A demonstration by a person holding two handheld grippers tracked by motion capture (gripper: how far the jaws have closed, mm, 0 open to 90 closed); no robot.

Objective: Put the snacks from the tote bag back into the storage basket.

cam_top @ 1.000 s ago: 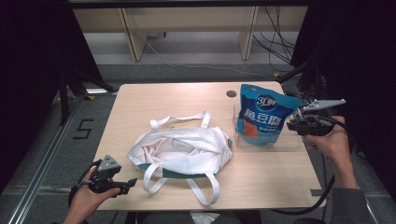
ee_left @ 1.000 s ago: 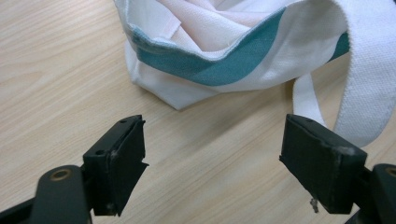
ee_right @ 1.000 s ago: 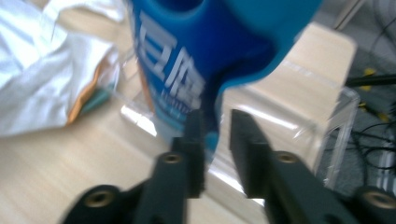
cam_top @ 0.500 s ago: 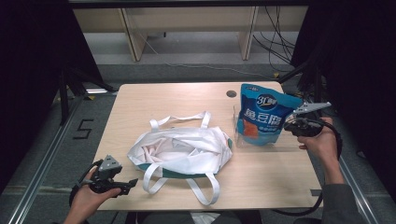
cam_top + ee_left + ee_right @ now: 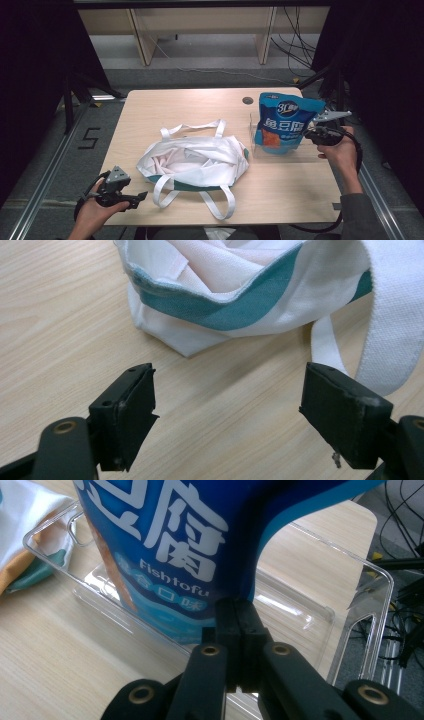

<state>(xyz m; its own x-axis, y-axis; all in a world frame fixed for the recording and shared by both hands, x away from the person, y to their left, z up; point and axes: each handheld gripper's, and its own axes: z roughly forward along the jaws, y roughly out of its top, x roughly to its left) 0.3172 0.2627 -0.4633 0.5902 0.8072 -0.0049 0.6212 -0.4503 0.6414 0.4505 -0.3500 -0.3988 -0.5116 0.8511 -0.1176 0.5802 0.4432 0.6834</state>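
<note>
One blue plastic snack pouch (image 5: 283, 122) printed with white characters stands upright in one clear plastic tray (image 5: 260, 150), near the right edge of the light wooden table (image 5: 165, 102). The right gripper (image 5: 314, 131) meets the pouch at its right edge; in the right gripper view its two black jaws are pressed together on the pouch's lower edge (image 5: 239, 600), with the tray's clear walls (image 5: 360, 595) around and behind them. The pouch's top is cut off in that view, and its front blocks most of the tray's floor.

Left of the pouch lies one white cloth tote bag (image 5: 192, 162) with a teal band, crumpled and open-mouthed, its two white strap handles (image 5: 217, 202) spilling toward the near table edge. The bag's right end sits just beside the tray.

The left gripper (image 5: 134, 198) is well left of the pouch, at the near table edge beside the bag. Its jaws stand wide apart with bare wood between them (image 5: 227, 405), a strap (image 5: 390, 330) just beyond the right jaw.
</note>
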